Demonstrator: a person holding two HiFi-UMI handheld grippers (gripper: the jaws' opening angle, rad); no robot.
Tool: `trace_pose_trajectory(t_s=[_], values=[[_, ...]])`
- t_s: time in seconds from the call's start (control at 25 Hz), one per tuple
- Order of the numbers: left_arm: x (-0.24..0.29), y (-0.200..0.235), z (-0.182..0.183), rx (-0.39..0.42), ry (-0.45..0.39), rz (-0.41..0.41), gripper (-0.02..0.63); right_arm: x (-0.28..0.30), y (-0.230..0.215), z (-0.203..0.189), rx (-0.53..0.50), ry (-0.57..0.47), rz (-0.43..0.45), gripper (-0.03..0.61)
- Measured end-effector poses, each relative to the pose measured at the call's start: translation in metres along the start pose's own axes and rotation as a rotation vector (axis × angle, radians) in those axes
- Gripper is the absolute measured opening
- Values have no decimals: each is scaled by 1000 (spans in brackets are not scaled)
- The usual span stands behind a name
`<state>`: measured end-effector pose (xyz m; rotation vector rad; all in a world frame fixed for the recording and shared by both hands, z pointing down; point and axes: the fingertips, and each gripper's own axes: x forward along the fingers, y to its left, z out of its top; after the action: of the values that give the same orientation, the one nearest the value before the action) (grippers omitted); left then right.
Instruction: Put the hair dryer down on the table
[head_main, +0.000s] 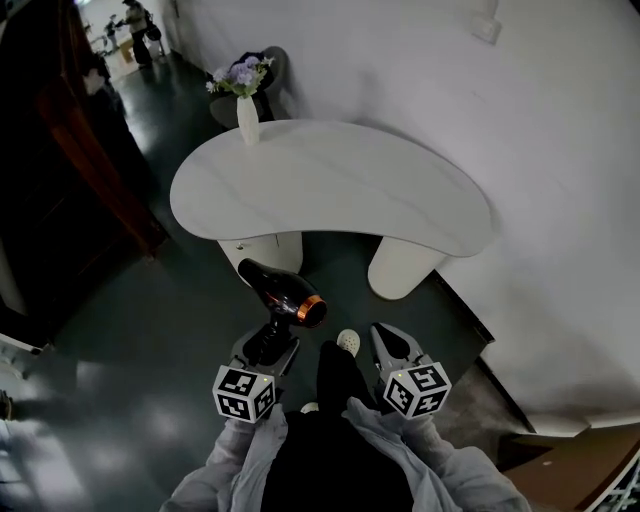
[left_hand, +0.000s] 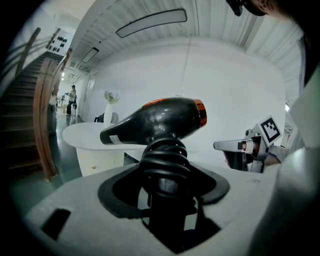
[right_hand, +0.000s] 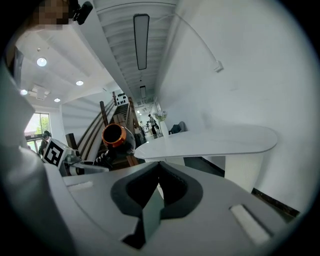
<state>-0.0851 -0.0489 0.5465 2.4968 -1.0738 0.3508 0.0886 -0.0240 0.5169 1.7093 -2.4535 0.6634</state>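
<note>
On our left, the left gripper (head_main: 268, 348) has its jaws spread wide and clamped on the handle of the dryer (head_main: 285, 292), with what looks like a cord (left_hand: 162, 157) coiled round that handle. The dryer sits in the air above the floor (head_main: 170, 300), just short of the white table (head_main: 330, 190), its orange-ringed end pointing right. Further right, the right gripper (head_main: 393, 345) has its jaws closed together on nothing, beside the dryer but apart from it.
</note>
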Motion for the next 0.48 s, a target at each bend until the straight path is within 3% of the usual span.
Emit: trace_pose_trajectory(t_s=[0.16, 0.48], values=[[53, 20, 30, -11, -14, 32, 284, 43, -37, 31, -14, -7, 36, 11], [185, 46, 128, -48, -105, 44, 284, 130, -144, 117, -16, -29, 82, 11]])
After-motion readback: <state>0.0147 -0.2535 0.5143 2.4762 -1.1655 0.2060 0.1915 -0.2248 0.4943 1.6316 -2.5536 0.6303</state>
